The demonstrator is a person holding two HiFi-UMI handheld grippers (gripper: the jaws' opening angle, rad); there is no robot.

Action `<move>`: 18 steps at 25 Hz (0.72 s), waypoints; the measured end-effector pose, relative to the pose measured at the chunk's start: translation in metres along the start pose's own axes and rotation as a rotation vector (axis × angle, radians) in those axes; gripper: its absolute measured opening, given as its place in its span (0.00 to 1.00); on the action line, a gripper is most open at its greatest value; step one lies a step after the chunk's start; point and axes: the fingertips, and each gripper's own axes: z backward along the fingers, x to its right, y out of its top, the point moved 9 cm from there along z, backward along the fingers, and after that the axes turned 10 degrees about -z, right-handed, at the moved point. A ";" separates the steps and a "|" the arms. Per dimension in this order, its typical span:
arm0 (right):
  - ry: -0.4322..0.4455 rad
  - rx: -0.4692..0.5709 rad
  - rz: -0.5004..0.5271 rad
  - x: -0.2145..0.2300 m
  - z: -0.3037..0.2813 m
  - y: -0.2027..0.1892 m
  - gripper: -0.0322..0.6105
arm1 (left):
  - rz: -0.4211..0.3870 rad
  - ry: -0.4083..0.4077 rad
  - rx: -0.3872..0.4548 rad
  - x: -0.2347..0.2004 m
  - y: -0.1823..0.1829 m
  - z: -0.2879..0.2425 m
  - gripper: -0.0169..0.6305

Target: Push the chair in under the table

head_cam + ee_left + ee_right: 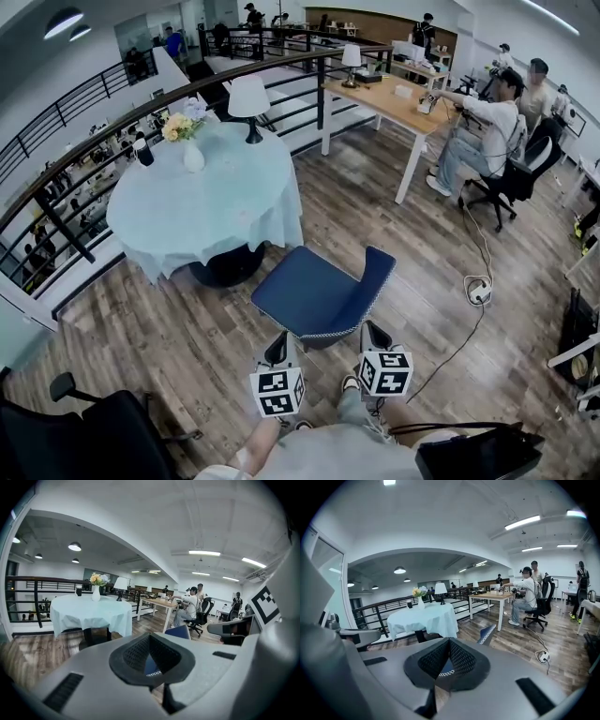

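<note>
Left gripper (150, 637) closed, just behind chair (323, 295)

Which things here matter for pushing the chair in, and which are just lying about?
For the job: blue chair, round table, left gripper, right gripper (both shut).
Just lying about: vase of flowers, table lamp, wooden desk, power strip, black office chair.
</note>
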 end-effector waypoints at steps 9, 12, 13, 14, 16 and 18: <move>0.025 -0.009 0.016 0.035 -0.036 0.037 0.08 | 0.006 0.019 0.003 0.019 0.023 -0.050 0.03; 0.035 -0.018 0.025 0.048 -0.050 0.050 0.08 | 0.017 0.034 0.004 0.025 0.031 -0.069 0.03; 0.038 -0.021 0.028 0.053 -0.054 0.054 0.08 | 0.021 0.039 0.003 0.027 0.034 -0.074 0.03; 0.042 -0.023 0.029 0.057 -0.058 0.057 0.08 | 0.023 0.043 0.000 0.029 0.035 -0.080 0.03; 0.049 -0.029 0.031 0.067 -0.066 0.064 0.08 | 0.026 0.050 -0.004 0.035 0.038 -0.090 0.03; 0.060 -0.040 0.032 0.077 -0.075 0.068 0.08 | 0.029 0.062 -0.011 0.041 0.039 -0.099 0.03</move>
